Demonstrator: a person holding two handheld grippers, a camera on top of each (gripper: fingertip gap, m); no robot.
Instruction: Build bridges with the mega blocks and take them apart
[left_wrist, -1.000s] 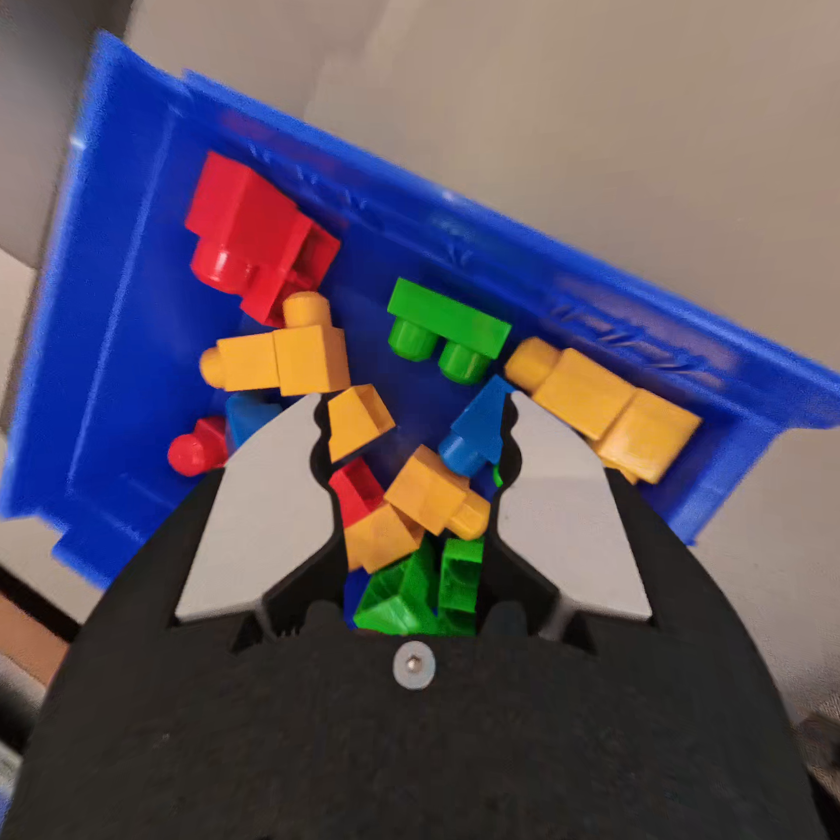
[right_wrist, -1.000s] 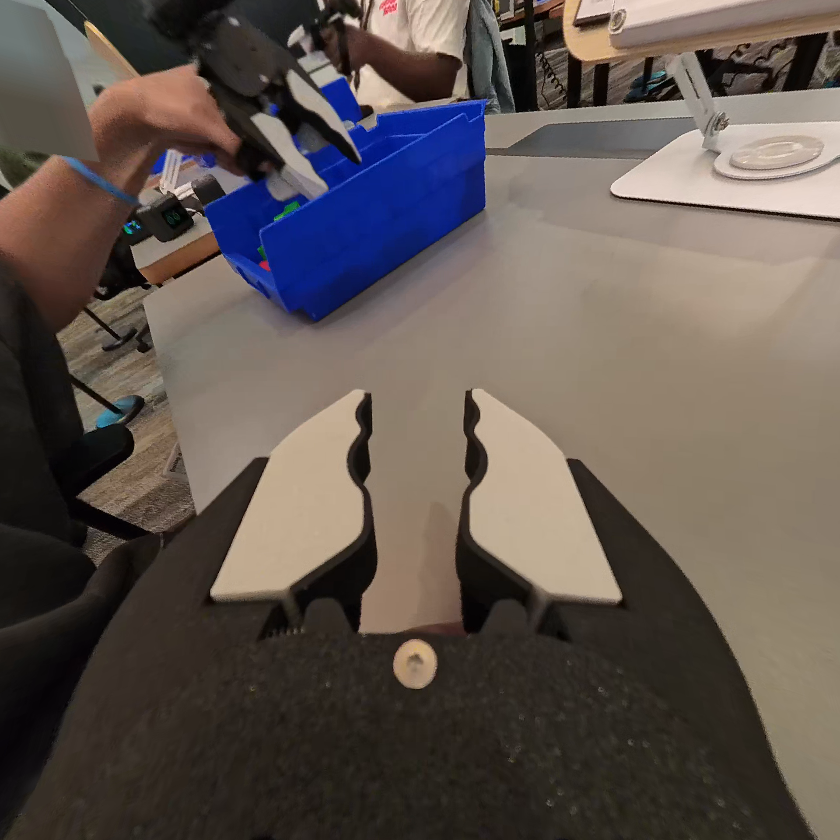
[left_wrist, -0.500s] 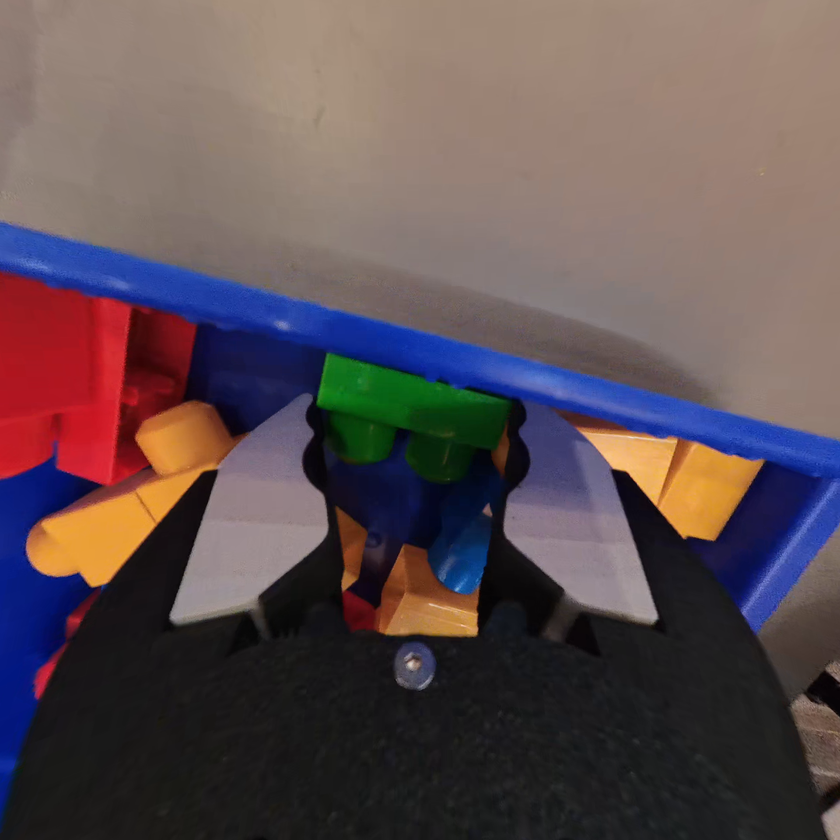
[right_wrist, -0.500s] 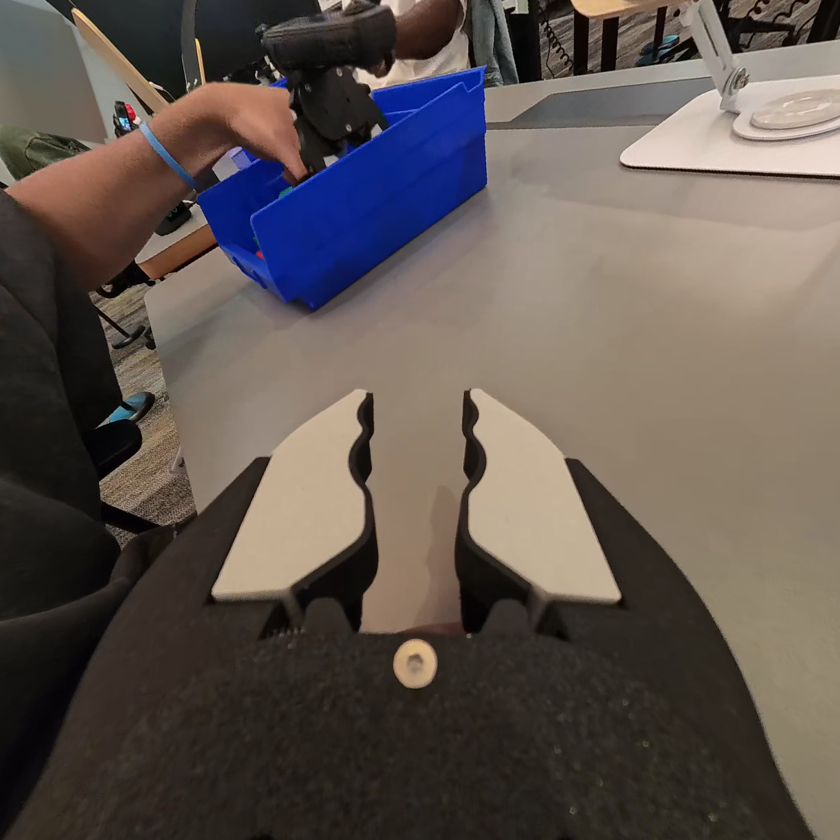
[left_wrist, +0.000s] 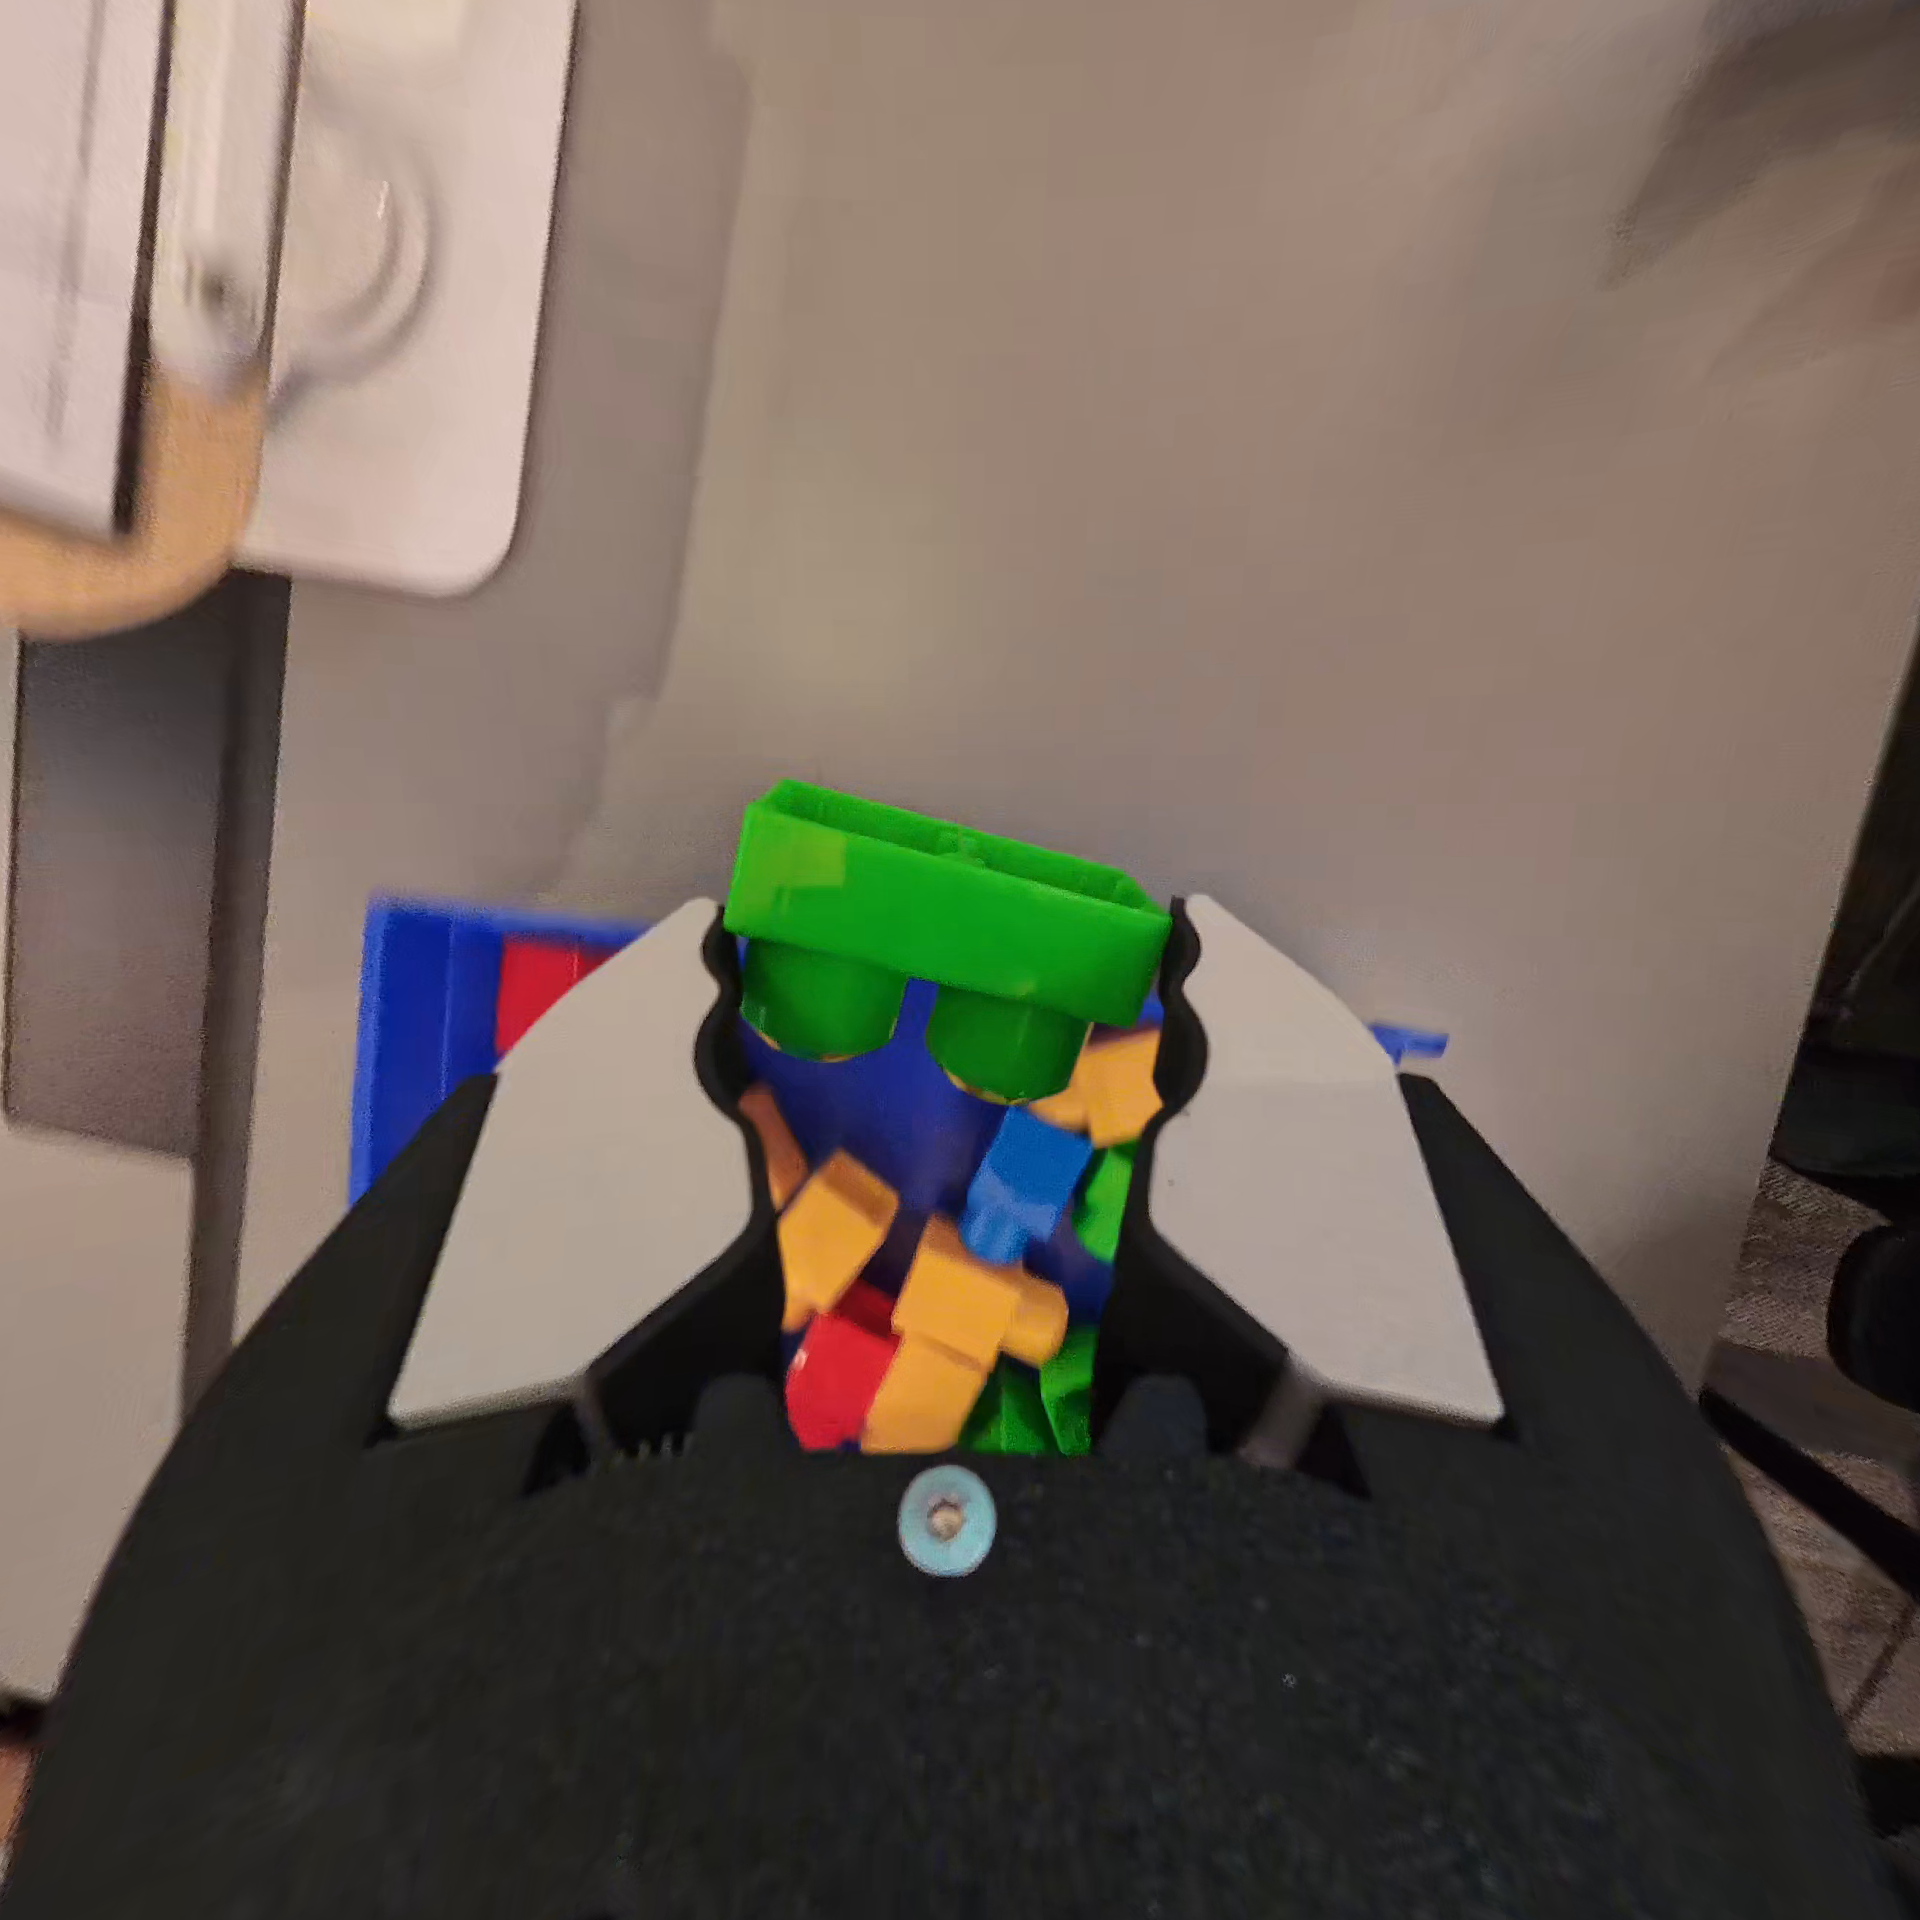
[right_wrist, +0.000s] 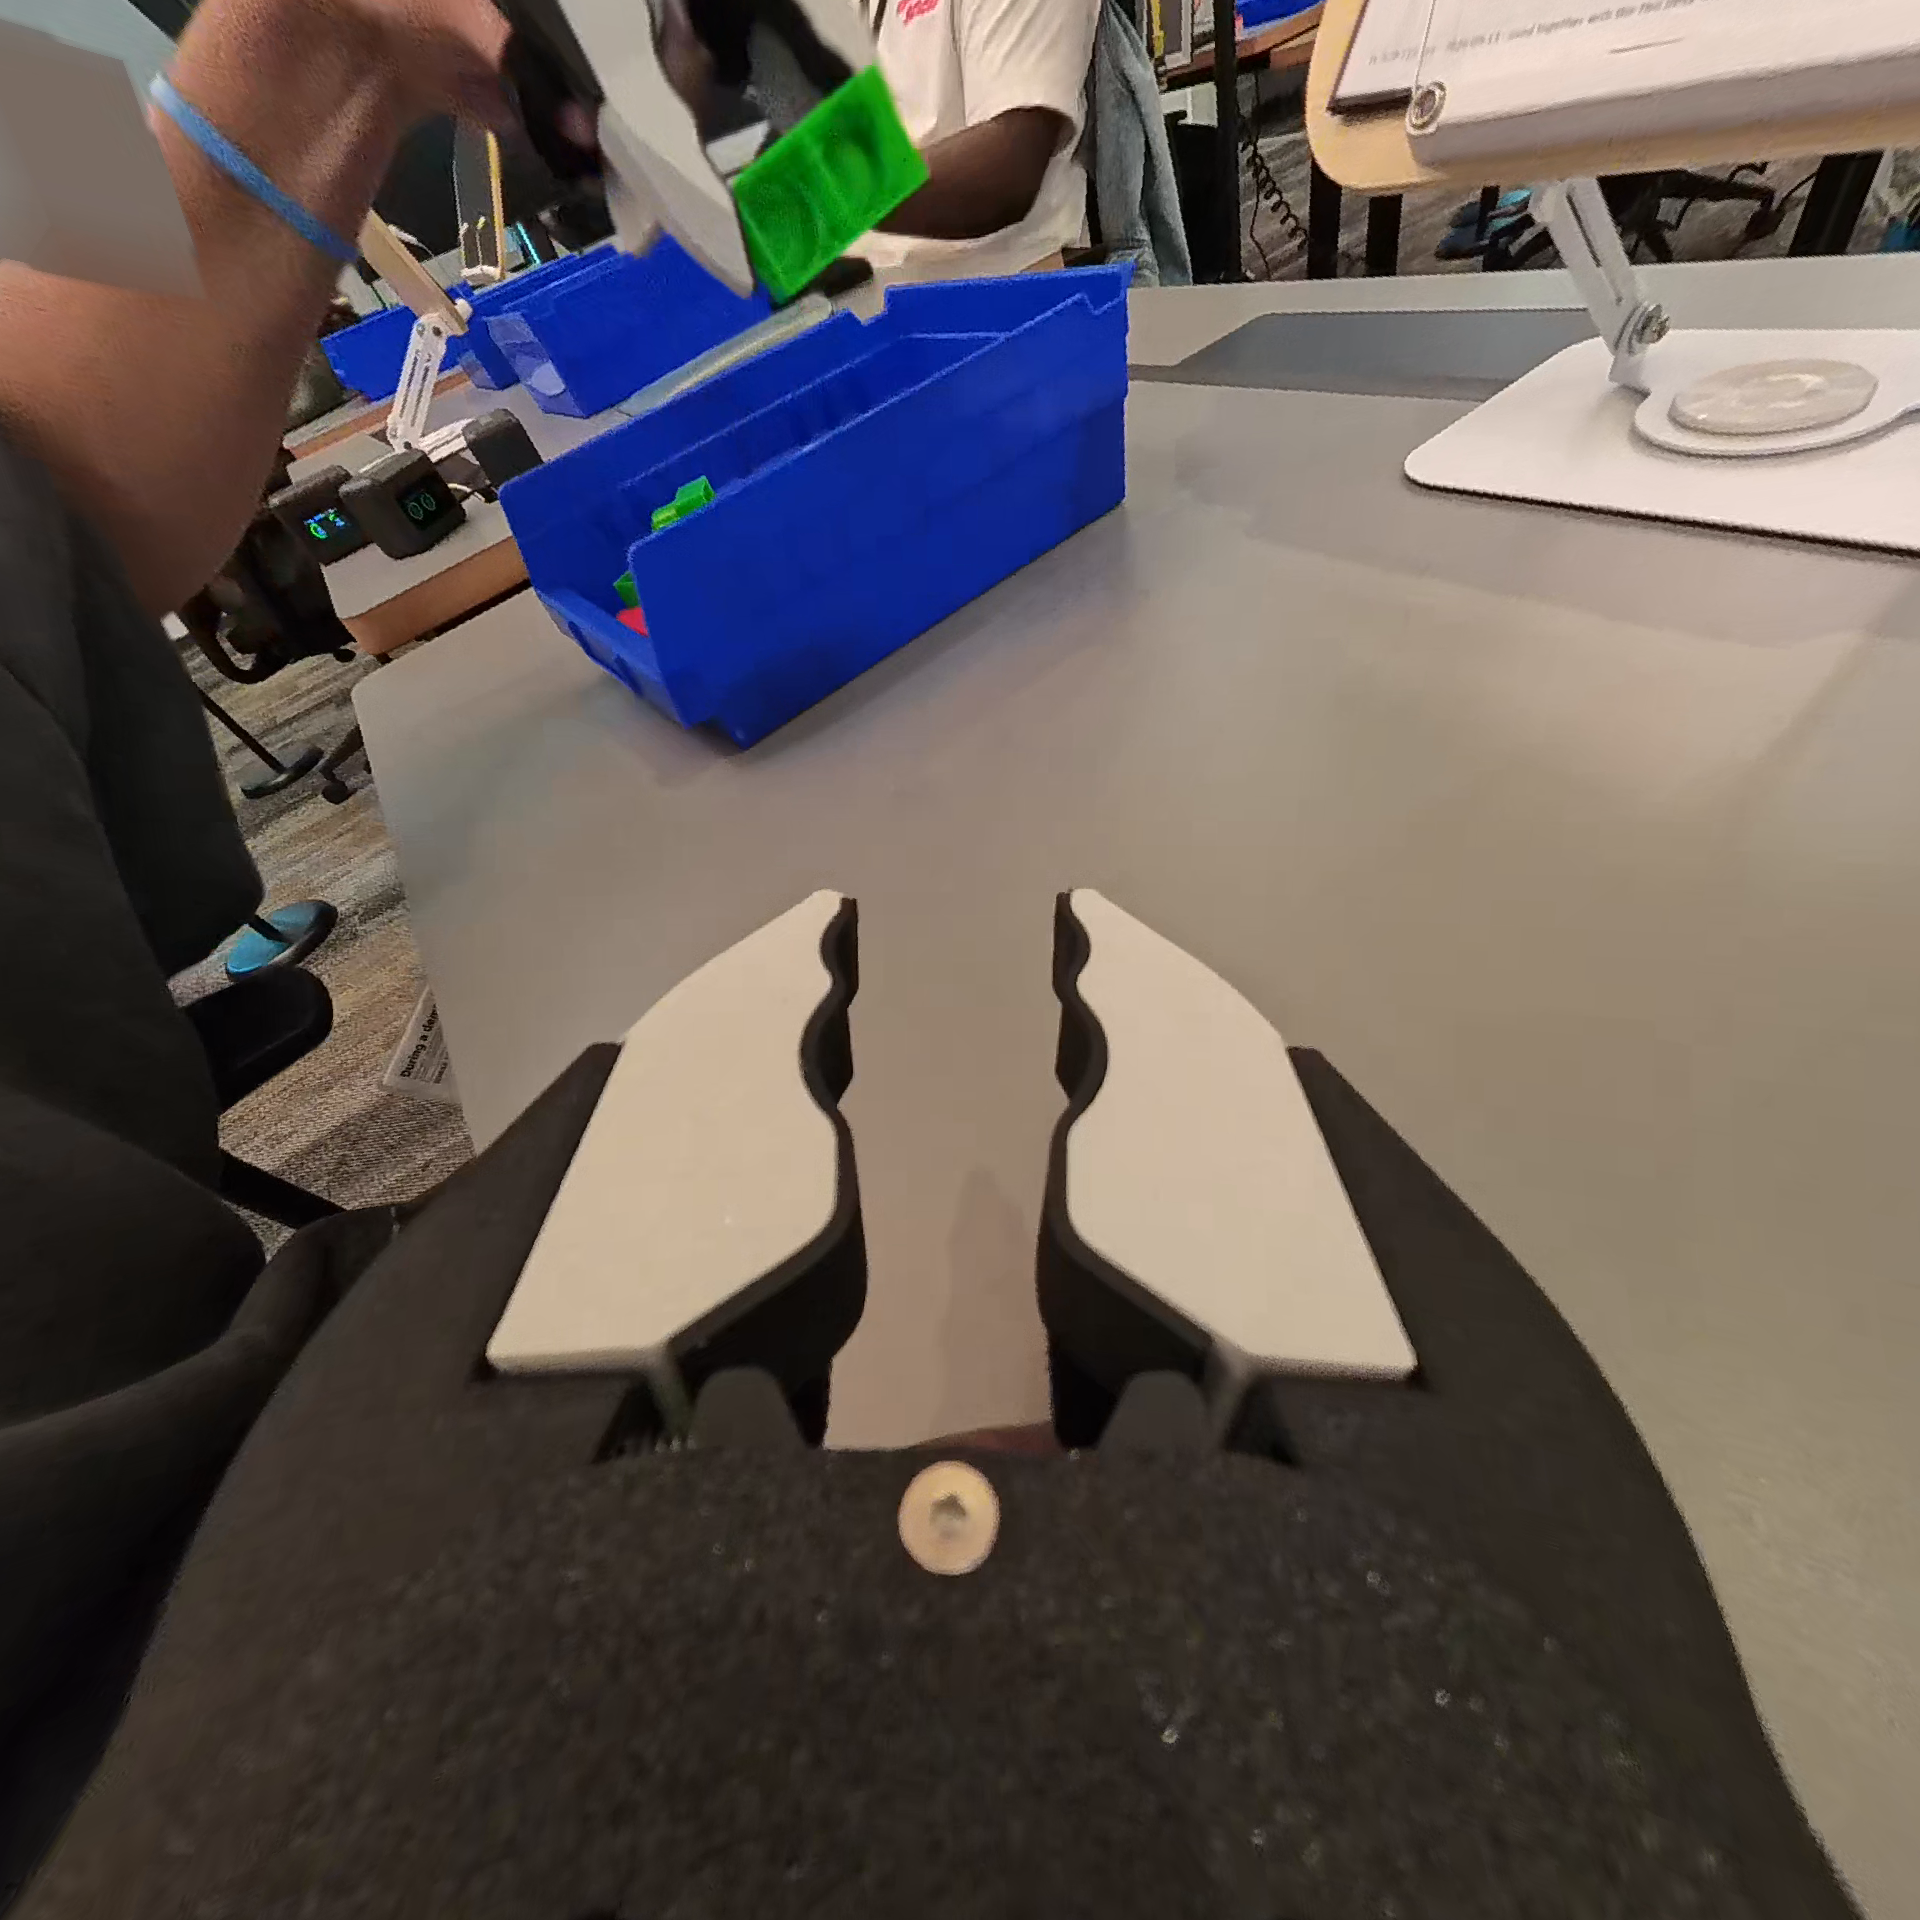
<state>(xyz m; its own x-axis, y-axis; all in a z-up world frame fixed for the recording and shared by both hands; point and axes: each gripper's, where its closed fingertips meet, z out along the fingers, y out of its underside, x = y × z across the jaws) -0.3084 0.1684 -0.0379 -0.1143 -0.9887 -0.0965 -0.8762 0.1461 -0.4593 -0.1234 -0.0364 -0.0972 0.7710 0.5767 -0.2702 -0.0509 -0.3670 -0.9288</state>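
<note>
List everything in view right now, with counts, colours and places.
green block: one, green, clamped in the left gripper, lifted above the bin
bin: one, blue, on the table's left side
loose blocks: several, yellow, red, blue and green, inside the bin
table: one, grey, bare in front of the right gripper
stand: one, white, on the table at far right
other bins: a few, blue, on the desk behind
second person: one, white shirt, behind the bin
left gripper: jaws closed on the green block
right gripper: jaws open, empty, low over the table
</note>
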